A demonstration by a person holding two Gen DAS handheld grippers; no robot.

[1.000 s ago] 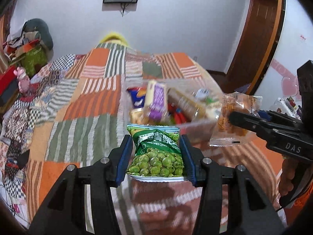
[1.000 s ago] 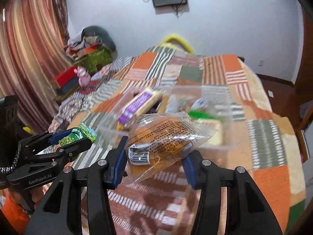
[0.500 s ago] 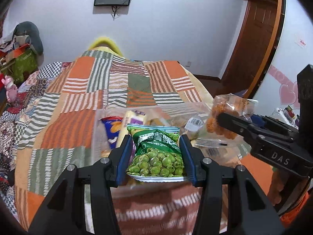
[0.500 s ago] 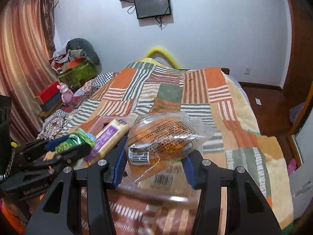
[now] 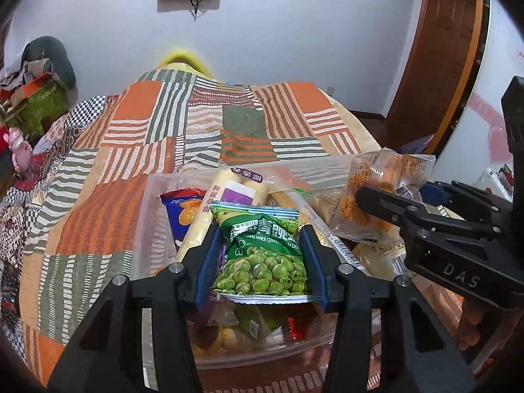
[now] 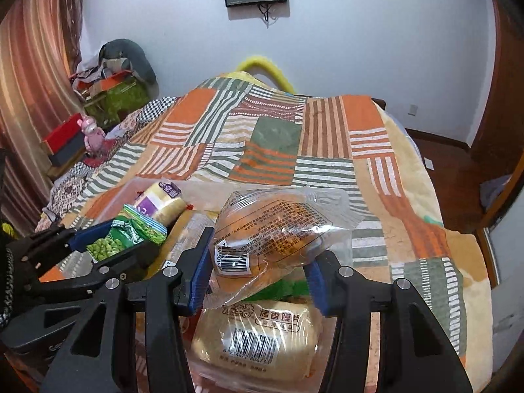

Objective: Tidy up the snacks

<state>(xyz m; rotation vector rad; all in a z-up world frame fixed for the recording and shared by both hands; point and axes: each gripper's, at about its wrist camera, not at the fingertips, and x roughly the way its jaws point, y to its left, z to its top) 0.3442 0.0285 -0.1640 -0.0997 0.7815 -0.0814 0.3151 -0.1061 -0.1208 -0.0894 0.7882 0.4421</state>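
Green pea packet [image 5: 262, 255] clamped in left tongs [image 5: 260, 255], now over bin [image 5: 144, 229], right tongs [image 6: 258, 262] loosening around bun bag [image 6: 278, 229]

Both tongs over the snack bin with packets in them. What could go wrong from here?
1. The clear bin is already heaped; the green pea packet in the left tongs may land on the pile and slide out onto the quilt.
2. The right tongs are opening with the clear pastry bag between them; it could drop early, onto the bun pack.
3. The tongs work side by side, so they may bump.
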